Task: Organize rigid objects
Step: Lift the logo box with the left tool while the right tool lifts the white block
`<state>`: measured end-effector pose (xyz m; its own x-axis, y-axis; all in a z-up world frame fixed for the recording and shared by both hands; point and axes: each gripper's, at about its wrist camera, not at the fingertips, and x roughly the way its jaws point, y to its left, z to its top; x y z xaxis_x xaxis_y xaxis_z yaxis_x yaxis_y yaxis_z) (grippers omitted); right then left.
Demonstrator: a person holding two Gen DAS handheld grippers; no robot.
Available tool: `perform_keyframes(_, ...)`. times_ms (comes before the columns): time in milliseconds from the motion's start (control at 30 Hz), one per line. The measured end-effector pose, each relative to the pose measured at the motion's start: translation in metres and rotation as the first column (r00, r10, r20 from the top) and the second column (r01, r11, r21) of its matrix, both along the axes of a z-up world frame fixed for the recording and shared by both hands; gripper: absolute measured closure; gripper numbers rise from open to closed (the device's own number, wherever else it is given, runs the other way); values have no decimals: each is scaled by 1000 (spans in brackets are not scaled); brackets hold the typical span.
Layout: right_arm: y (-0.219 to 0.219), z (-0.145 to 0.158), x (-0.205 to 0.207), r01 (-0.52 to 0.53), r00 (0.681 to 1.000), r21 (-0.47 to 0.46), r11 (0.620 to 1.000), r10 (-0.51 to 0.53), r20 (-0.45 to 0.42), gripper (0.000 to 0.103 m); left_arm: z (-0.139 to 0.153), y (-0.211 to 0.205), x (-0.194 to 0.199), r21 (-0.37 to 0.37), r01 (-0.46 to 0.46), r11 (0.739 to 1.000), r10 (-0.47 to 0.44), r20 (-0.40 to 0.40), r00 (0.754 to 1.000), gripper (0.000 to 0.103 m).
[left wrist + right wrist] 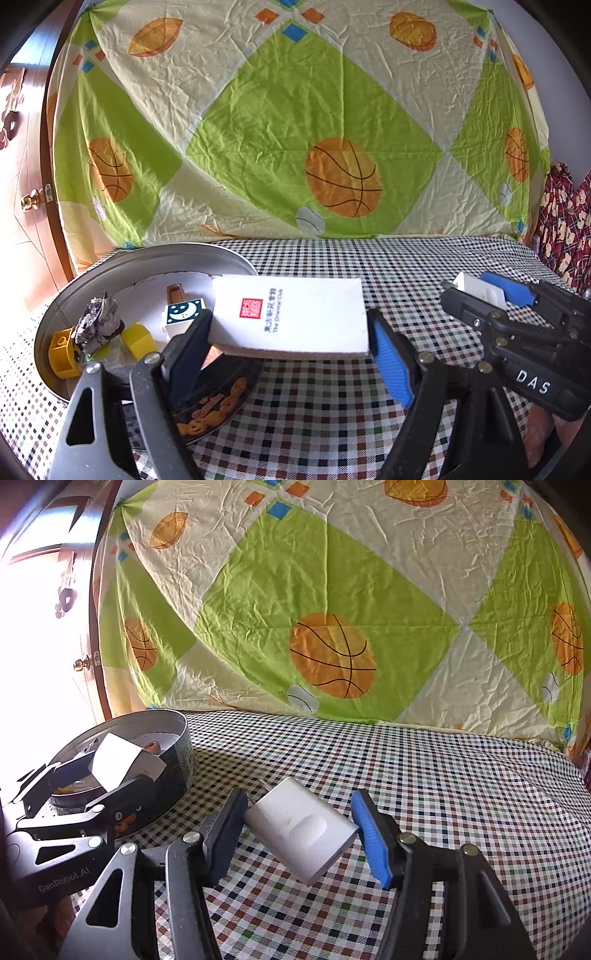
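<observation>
My left gripper [288, 354] is shut on a flat white box [291, 314] with a red seal and holds it over the near rim of a round metal tin [122, 262]. The tin holds yellow blocks [138, 339], a moon-printed cube [184, 314], crumpled foil [98, 321] and a small brown piece. My right gripper [299, 834] is shut on a white plug charger [303, 830] above the checked tablecloth. The right gripper also shows in the left wrist view [491, 295], to the right of the box. The tin [181, 753] and box [114, 760] show at the left of the right wrist view.
A checked tablecloth [369, 266] covers the table. A basketball-print sheet [295, 129] hangs behind it. A wooden door with a brass knob [31, 201] stands at the left. Red patterned fabric [565, 229] lies at the far right.
</observation>
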<state>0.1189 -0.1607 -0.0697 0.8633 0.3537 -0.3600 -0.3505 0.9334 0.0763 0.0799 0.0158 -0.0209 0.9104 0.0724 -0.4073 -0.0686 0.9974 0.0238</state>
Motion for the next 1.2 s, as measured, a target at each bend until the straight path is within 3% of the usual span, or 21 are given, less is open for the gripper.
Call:
perform_keyframes(800, 29, 3, -19, -67, 996, -42, 997, 69, 58, 42, 5, 21, -15, -21, -28, 999, 29, 33, 999, 21)
perform_keyframes(1200, 33, 2, -11, -87, 996, -13, 996, 87, 6, 42, 5, 33, -20, -35, -39, 999, 40, 30, 999, 21)
